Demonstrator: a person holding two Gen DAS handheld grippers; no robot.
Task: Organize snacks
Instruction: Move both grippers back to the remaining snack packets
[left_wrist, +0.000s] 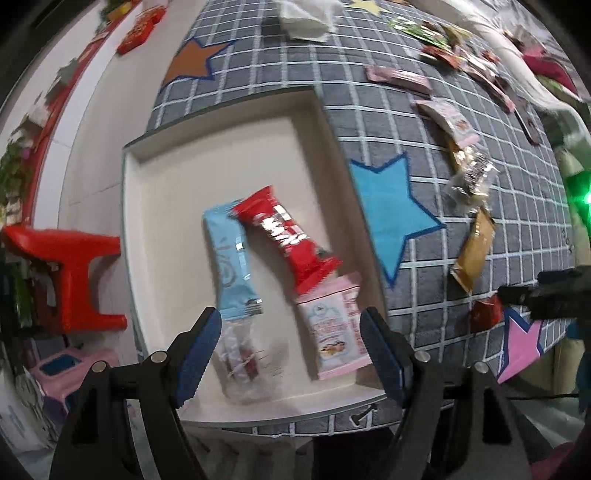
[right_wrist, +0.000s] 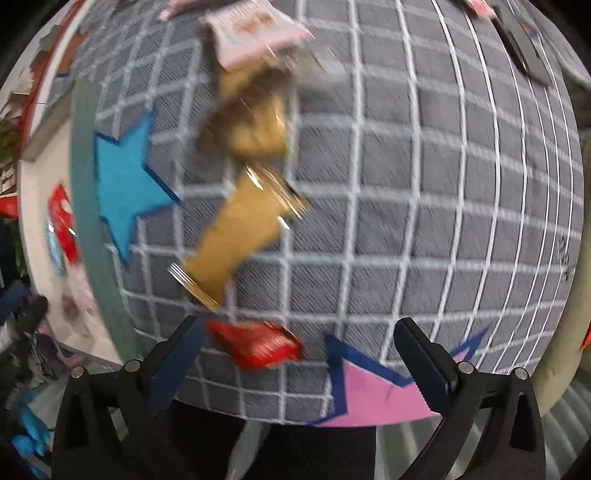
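A white tray (left_wrist: 155, 192) lies on a grey checked mat. In it are a red snack bar (left_wrist: 286, 236), a light blue packet (left_wrist: 231, 266), a pink packet (left_wrist: 334, 332) and a clear packet (left_wrist: 240, 354). My left gripper (left_wrist: 291, 354) is open above the tray's near end, over the clear and pink packets. My right gripper (right_wrist: 299, 365) is open over the mat, a small red packet (right_wrist: 258, 343) just ahead between its fingers. A gold packet (right_wrist: 236, 236) lies beyond it. The right gripper also shows in the left wrist view (left_wrist: 546, 295).
Several more snacks lie on the mat: a clear bag (left_wrist: 471, 177), a pink packet (left_wrist: 448, 118) and dark bars (left_wrist: 399, 77). A red stool (left_wrist: 70, 273) stands left of the tray. Blue star (left_wrist: 384, 206) and pink star (right_wrist: 373, 395) patches mark the mat.
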